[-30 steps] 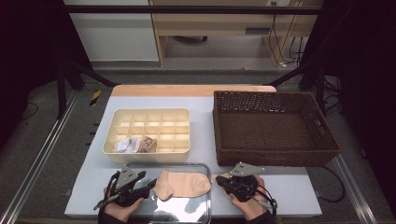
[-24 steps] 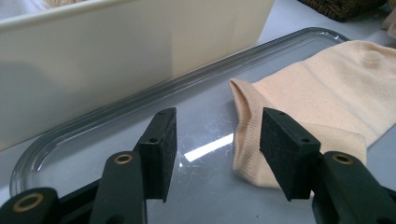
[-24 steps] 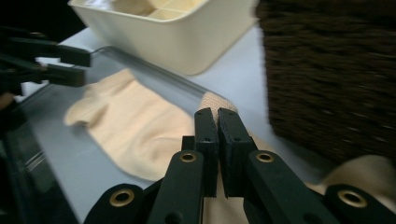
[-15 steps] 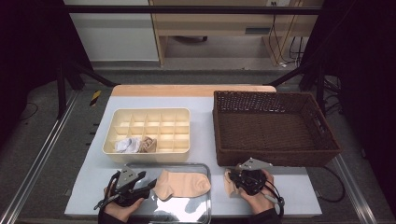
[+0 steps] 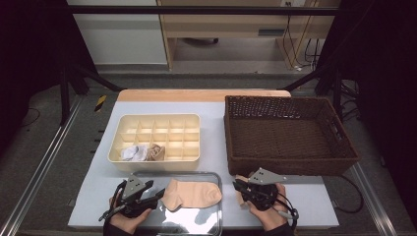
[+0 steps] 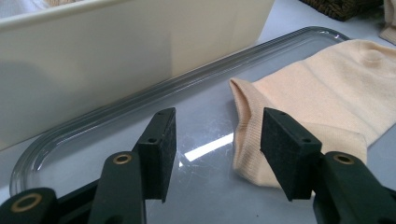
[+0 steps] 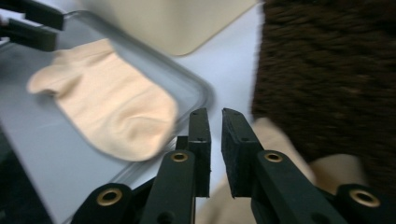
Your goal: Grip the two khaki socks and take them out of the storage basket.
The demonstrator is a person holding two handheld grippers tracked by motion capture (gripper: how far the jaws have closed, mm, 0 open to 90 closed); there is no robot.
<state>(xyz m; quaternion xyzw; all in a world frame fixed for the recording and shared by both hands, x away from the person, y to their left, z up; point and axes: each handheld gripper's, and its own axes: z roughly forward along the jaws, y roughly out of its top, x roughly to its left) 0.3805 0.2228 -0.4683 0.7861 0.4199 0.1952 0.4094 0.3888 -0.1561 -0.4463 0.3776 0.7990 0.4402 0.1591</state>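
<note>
A peach sock [image 5: 193, 194] [image 6: 322, 93] [image 7: 112, 107] lies flat in the metal tray [image 5: 147, 174] [image 6: 116, 116]. My left gripper [image 5: 156, 195] [image 6: 217, 144] rests open at the sock's cuff, one pad over the cuff edge and the other over bare tray. A second peach sock [image 5: 240, 199] [image 7: 336, 168] lies on the table against the wicker basket [image 5: 285, 101] [image 7: 336, 60]. My right gripper [image 5: 236, 186] [image 7: 215, 121] hovers over it. Its jaws have just been opening a little and stand a narrow gap apart with nothing between them.
A cream divided organizer [image 5: 187, 119] [image 6: 116, 56] stands behind the tray, with a white rolled sock [image 5: 132, 153] and a beige one [image 5: 155, 152] in its front cells. The brown basket fills the right half of the table.
My right gripper has shifted slightly to the right, away from the tray's edge, and the second sock's edge now shows at its tips. The left gripper has kept still.
</note>
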